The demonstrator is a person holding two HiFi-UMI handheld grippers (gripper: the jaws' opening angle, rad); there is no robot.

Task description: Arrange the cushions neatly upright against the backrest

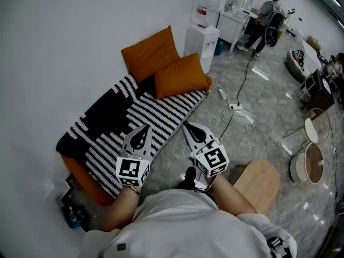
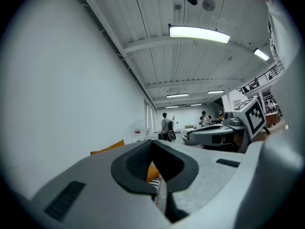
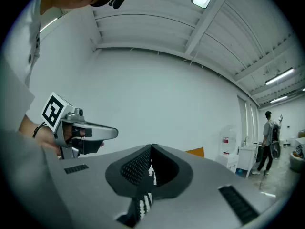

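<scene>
Head view. Left gripper (image 1: 143, 129) held level above the near end of the sofa (image 1: 80, 173), over its black-and-white striped cover (image 1: 161, 114). Right gripper (image 1: 191, 127) level beside it, over the grey floor (image 1: 258, 138) just off the sofa's edge. Fingers of both clenched, nothing between them. Well apart from both, at the far end of the sofa, two orange cushions: rear cushion (image 1: 150, 52) upright against the white wall (image 1: 64, 42), front cushion (image 1: 180, 75) tilted back, overlapping the rear one's lower corner. Beyond the cushions, a white water dispenser (image 1: 203, 39). White cables (image 1: 239, 112) loose on the floor, and a round wooden stool (image 1: 259, 180) near the right gripper. Far back, a person (image 1: 267, 12).

Left gripper view. Fingers pressed together tip to tip, gripping nothing. Only a sliver of orange fabric and striped cover visible through the notch behind the tips. Edge of an orange cushion low against the wall on the left; which of the two, cannot tell. Right gripper alongside at the right, marker cube up.

Right gripper view. Fingers likewise clenched and empty, a strip of striped cover showing below the tips. Left gripper at the left, fingers together. Orange cushion corner small in the distance, water dispenser and a standing person further right.
</scene>
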